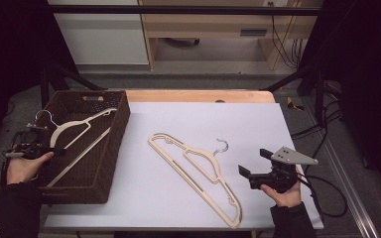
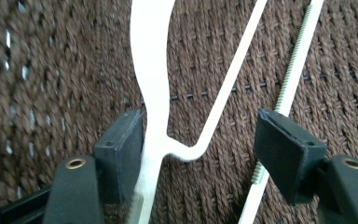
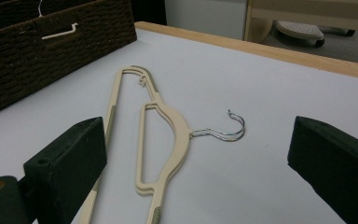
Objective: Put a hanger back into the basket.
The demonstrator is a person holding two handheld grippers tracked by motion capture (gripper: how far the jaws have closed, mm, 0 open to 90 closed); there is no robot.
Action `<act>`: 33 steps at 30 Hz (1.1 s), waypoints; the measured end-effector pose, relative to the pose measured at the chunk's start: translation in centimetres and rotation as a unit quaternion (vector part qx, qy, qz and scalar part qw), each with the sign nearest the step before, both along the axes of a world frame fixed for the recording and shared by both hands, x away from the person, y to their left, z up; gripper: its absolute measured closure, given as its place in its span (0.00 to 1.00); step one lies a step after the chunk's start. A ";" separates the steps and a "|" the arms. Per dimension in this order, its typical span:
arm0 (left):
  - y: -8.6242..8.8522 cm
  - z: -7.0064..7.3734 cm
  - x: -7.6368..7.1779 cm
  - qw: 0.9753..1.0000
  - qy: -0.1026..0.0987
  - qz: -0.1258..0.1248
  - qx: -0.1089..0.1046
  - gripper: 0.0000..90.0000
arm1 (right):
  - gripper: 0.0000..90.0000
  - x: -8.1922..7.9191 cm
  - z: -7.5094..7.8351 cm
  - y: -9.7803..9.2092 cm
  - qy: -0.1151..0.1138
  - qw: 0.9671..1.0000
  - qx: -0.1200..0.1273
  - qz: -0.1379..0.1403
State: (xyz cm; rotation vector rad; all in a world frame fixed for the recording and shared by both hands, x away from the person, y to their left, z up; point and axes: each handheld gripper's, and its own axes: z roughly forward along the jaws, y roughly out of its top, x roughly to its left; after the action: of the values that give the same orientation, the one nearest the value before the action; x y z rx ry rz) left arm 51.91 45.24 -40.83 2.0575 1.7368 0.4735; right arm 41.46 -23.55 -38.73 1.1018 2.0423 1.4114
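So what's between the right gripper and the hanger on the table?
Nothing but bare white table top. The high view shows the right gripper open beside the hanger; the right gripper view shows the same.

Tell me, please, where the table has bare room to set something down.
Free: the white sheet between the basket and the hanger on the table, and the far right part beyond its hook, ahead of the right gripper. Crowded: the basket, where a second hanger lies and the left gripper works.

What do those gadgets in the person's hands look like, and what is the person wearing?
Each is a black handheld claw with two blocky black pads and brass-coloured screw eyelets. The right claw carries a grey three-cornered plate with dark holes; a black cable trails from it. The left claw looks similar. Both sleeves are dark.
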 end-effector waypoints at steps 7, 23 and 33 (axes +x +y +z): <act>0.1 1.4 -0.5 0.998 -0.051 0.001 -0.030 0.34 | 0.06 -0.1 0.2 -0.2 -0.005 1.000 0.004 -0.002; -6.3 9.2 -5.9 0.949 -0.277 -0.101 -0.109 0.18 | 0.06 -0.1 0.2 -0.3 -0.005 1.000 0.007 -0.004; -14.1 9.1 -9.0 0.913 -0.334 -0.180 -0.150 0.11 | 0.08 0.0 0.0 0.1 0.001 1.000 0.008 -0.003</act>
State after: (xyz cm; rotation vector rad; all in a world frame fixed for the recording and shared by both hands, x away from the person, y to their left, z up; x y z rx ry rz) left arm 42.90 31.10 -31.69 1.6633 0.9361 0.6477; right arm 41.50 -23.47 -38.78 1.1152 2.0314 1.4275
